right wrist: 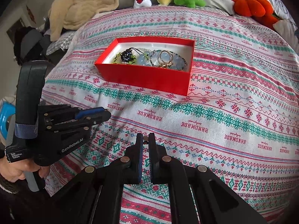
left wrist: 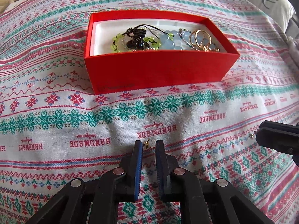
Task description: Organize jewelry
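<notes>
The patterned bedspread carries a red box of beads and rings (white-lined inside), well ahead of both grippers. The left gripper pinches a small gold earring at its fingertips. The right gripper clamps a tiny stud likewise.

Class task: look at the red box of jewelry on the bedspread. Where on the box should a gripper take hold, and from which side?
Grip the near long wall of the red box, one finger outside and one inside, coming down from above. The box is open-topped and its rim stands free; the jewelry lies lower, though near that wall, so probably go left of it, where the white liner is bare.
</notes>
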Demonstrator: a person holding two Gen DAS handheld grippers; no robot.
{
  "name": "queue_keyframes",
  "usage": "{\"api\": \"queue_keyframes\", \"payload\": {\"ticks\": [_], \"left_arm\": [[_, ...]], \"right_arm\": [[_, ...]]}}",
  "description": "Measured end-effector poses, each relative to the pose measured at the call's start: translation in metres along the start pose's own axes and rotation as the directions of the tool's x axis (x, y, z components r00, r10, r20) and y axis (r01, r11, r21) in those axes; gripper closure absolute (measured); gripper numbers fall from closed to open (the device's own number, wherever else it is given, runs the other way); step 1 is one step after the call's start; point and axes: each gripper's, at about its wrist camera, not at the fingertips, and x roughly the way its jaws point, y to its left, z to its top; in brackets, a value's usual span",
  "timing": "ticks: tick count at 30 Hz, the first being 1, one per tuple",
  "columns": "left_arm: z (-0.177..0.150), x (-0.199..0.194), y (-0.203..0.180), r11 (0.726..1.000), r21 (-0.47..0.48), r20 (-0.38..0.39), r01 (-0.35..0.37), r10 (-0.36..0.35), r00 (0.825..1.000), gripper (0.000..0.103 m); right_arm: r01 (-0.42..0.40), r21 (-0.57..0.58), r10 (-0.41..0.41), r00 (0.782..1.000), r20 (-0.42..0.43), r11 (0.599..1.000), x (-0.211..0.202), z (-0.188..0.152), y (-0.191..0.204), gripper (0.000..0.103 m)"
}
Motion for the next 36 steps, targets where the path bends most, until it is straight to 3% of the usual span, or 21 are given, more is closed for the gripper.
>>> {"api": "queue_keyframes", "payload": {"ticks": [16,32,36], "left_arm": [[0.052,-0.042,0.012,0.999,-0.054,0.176,-0.004,0.014,0.984,0.093],[0.075,-0.014,0.010,0.998,-0.044,0.177,-0.054,0.061,0.982,0.091],[0.075,-0.017,0.012,0.997,-0.050,0.177,-0.057,0.065,0.982,0.076]], "right_arm": [[0.009,0.117,-0.023,0.992,0.123,0.993,-0.001,0.053,-0.018,0.098],[-0.051,0.200,0.016,0.985,0.174,0.979,0.026,0.089,-0.045,0.097],[-0.103,0.240,0.060,0.982,0.179,0.965,0.028,0.093,-0.051,0.094]]}}
